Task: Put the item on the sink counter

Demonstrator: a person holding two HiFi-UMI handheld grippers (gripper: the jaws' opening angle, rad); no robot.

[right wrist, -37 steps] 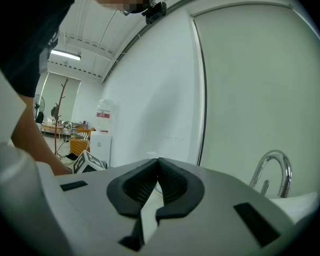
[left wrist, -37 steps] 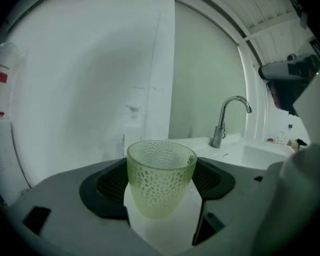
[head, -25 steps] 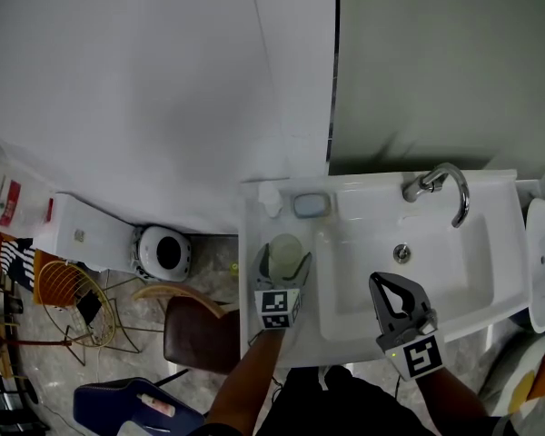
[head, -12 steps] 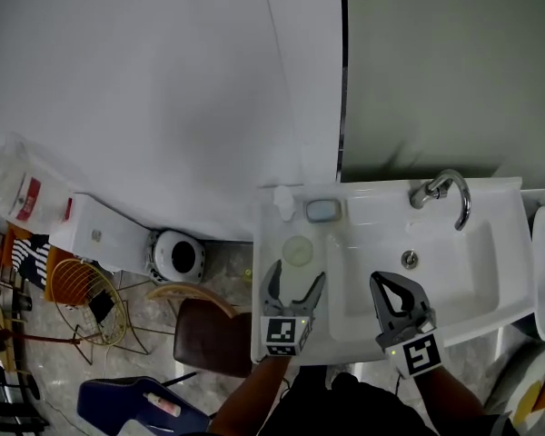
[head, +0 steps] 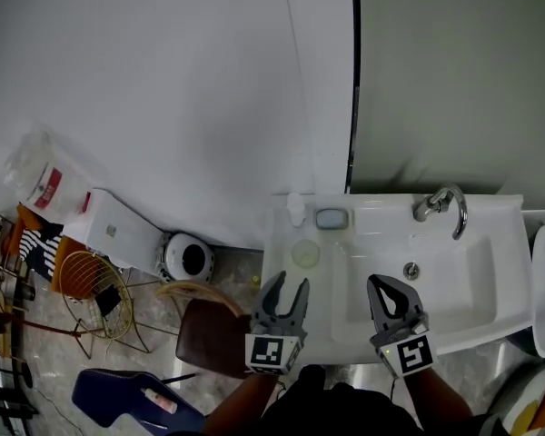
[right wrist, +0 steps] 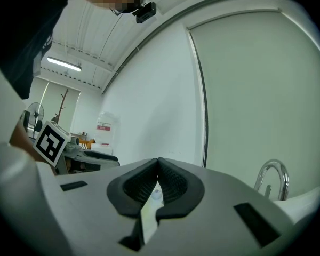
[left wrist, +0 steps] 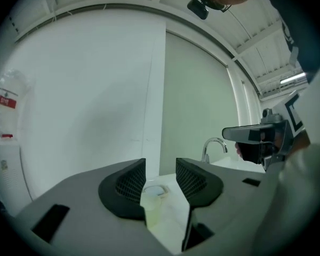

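Observation:
A pale, translucent cup (head: 305, 253) stands upright on the white sink counter (head: 286, 234), left of the basin. My left gripper (head: 286, 291) hovers at the counter's front edge, a short way back from the cup. Its jaws are closing with nothing between them. In the left gripper view the cup (left wrist: 152, 204) stands just beyond the gap of the left gripper (left wrist: 160, 169). My right gripper (head: 388, 294) is over the basin's front rim, shut and empty. The right gripper view shows the right gripper (right wrist: 159, 167) with its tips touching.
A soap dish (head: 331, 218) and a small white bottle (head: 295, 209) sit at the counter's back. The faucet (head: 440, 205) arches over the basin, above the drain (head: 411, 269). On the floor to the left are a brown stool (head: 209, 334), a round white bin (head: 191, 258) and a wire basket (head: 86, 284).
My left gripper drew back from around the cup toward the counter's front edge, leaving the cup standing there. Its jaws then narrowed. The right gripper stayed shut and barely moved.

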